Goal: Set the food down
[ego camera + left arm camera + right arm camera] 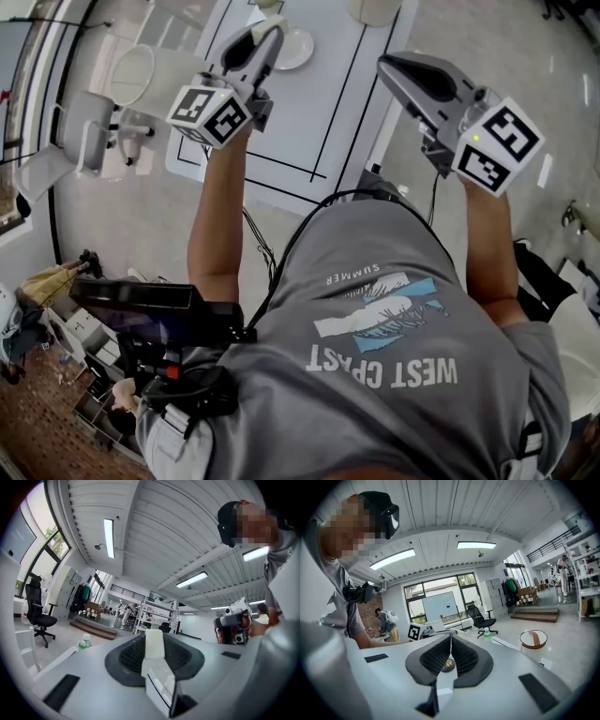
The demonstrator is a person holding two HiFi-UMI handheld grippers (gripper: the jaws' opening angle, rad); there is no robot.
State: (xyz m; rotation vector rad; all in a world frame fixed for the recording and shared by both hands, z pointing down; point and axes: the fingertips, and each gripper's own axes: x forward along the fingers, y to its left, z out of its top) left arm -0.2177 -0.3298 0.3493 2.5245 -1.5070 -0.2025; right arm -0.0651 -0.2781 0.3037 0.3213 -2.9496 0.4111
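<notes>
My left gripper (268, 32) is held out over the white table (328, 103), shut on a pale cream block of food (153, 644) that stands upright between its pads. The food's tip shows white at the jaw ends in the head view. A white plate (295, 47) lies on the table just beyond that gripper. My right gripper (386, 64) hangs over the table's right edge with its jaws pressed together and nothing between them (451, 645). Each gripper appears in the other's view: the right one (234, 620) and the left one's marker cube (414, 632).
A red-rimmed bowl (533, 639) sits on a white tub to the right. A green-capped bottle (84, 641) stands on the table. An office chair (84, 131) and a round white stool (131, 75) stand left of the table. Black lines mark the tabletop.
</notes>
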